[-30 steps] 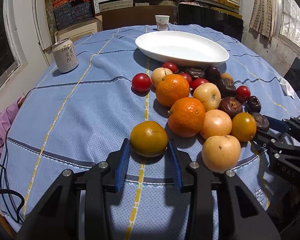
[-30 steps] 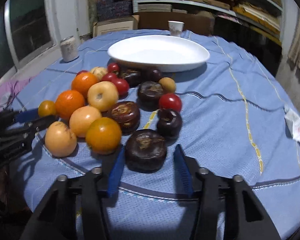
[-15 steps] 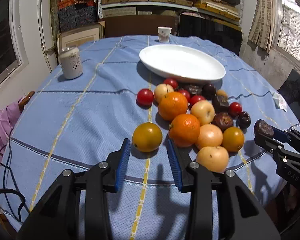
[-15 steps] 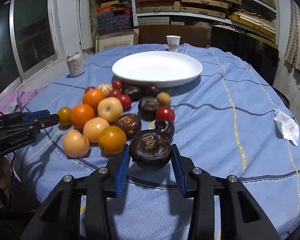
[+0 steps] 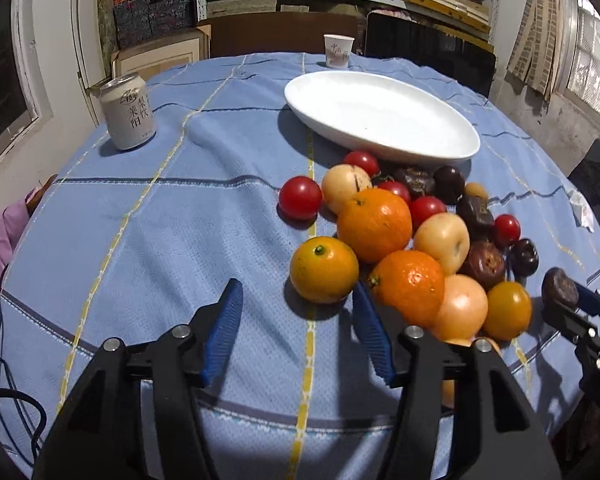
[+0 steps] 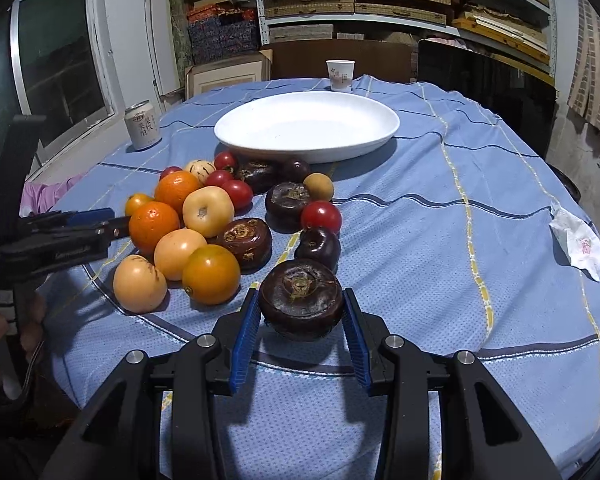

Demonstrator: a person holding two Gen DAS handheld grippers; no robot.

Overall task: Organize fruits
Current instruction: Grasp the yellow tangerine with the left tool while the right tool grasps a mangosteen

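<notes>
A pile of oranges (image 5: 374,224), pale yellow fruits, red tomatoes and dark brown fruits lies on the blue cloth in front of an empty white plate (image 5: 380,148). My left gripper (image 5: 296,286) is opening, its jaws wide apart. A yellow-orange citrus (image 5: 324,270) rests on the cloth just ahead of its right fingertip, untouched by the pads. My right gripper (image 6: 301,296) is shut on a dark brown fruit (image 6: 301,308), held a little above the cloth at the pile's near right. The left wrist view shows that fruit (image 5: 559,287) at its right edge.
A drink can (image 5: 129,116) stands at the far left of the round table and a paper cup (image 5: 338,51) behind the plate (image 6: 306,152). A crumpled white wrapper (image 6: 578,246) lies at the right. A hand grips the left tool (image 6: 60,240). Shelves and boxes line the back wall.
The left jaws have spread wide and drawn back to the left of the yellow-orange citrus, which stays on the cloth. The right gripper has lifted the dark brown fruit off the cloth.
</notes>
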